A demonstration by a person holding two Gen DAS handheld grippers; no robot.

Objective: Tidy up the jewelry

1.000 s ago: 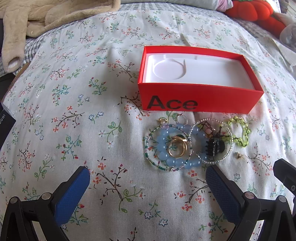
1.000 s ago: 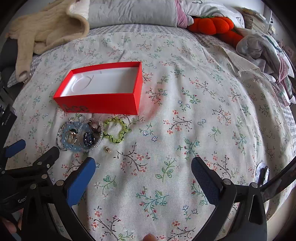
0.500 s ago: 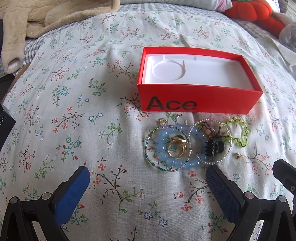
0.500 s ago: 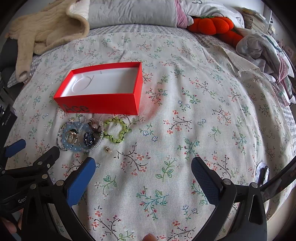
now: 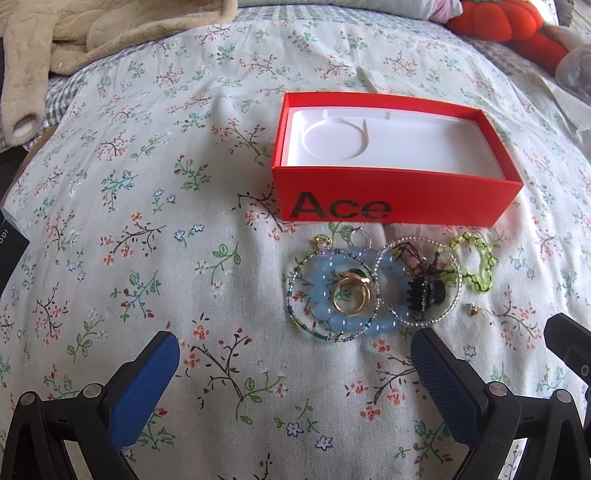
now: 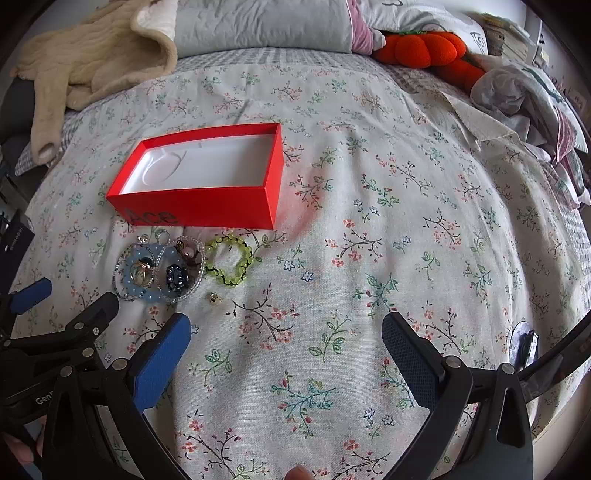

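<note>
An open red box (image 5: 399,201) (image 6: 199,208) with a white insert lies on the floral bedspread. In front of it sits a jewelry pile: a blue bead bracelet (image 5: 325,291) (image 6: 147,295), gold rings (image 5: 351,293), a black hair claw (image 5: 424,291), a clear bead hoop (image 5: 448,308), a green bead bracelet (image 5: 480,266) (image 6: 229,260) and a small gold earring (image 5: 472,308) (image 6: 214,298). My left gripper (image 5: 295,365) is open and empty just short of the pile. My right gripper (image 6: 286,347) is open and empty, to the right of the pile.
A beige plush garment (image 5: 74,37) (image 6: 92,59) lies at the far left. An orange pumpkin cushion (image 6: 424,50) and crumpled clothes (image 6: 528,96) lie at the far right. A grey pillow (image 6: 258,26) is at the head of the bed.
Both views have shifted only slightly; the left gripper has crept a little toward the pile. The jewelry and box have not moved.
</note>
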